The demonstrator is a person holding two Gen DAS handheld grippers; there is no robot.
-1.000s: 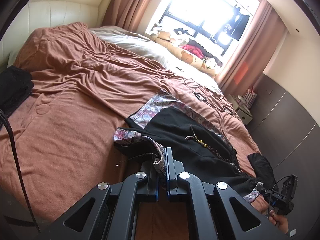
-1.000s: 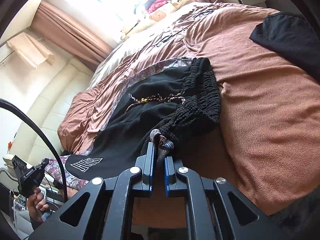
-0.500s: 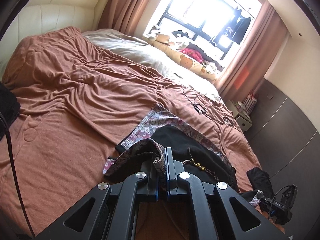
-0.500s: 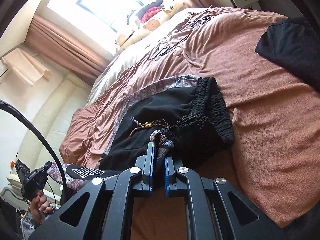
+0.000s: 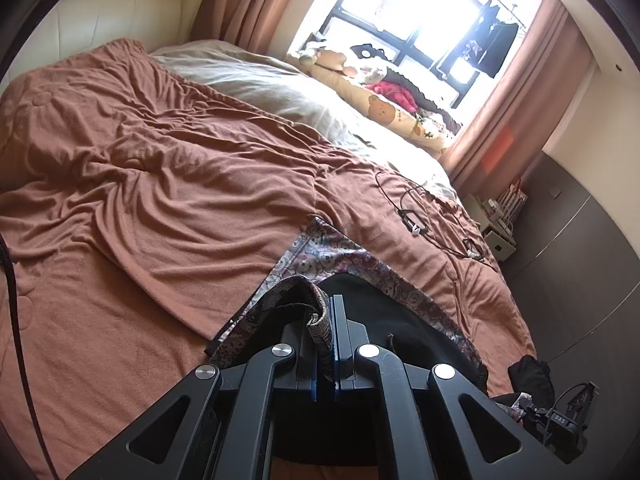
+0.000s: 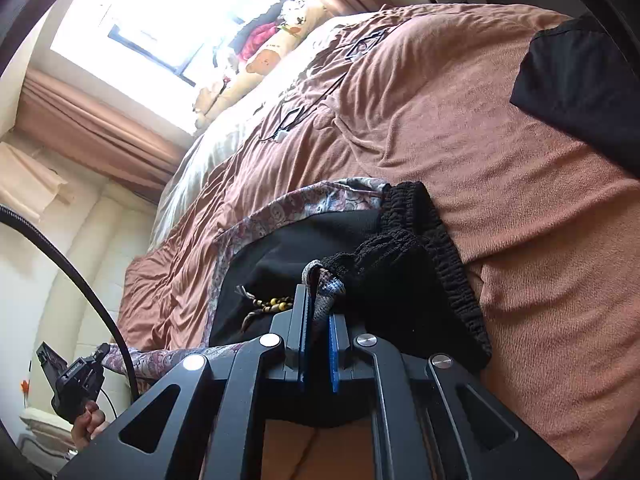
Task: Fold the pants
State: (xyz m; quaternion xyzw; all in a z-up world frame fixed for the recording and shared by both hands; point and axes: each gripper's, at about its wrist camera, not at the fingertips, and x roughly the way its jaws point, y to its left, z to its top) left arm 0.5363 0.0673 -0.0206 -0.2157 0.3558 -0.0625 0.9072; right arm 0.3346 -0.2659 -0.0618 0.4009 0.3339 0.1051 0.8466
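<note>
1. Pants (image 5: 400, 320), black with patterned trim, spread on brown blanket (image 5: 160, 200) ahead of both sets of jaws.
2. Left gripper (image 5: 326, 308): jaws clamped on patterned hem fold.
3. Right gripper (image 6: 320, 300): jaws pinching patterned fabric beside ribbed waistband (image 6: 440, 264).
4. Beaded drawstring (image 6: 268, 304) just left of right jaws.

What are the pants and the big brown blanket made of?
The pants look like soft matte black cloth with a printed lining and a stretchy crinkled knit waistband. The brown blanket looks like fuzzy fleece or terry, since it wrinkles softly and does not shine.
</note>
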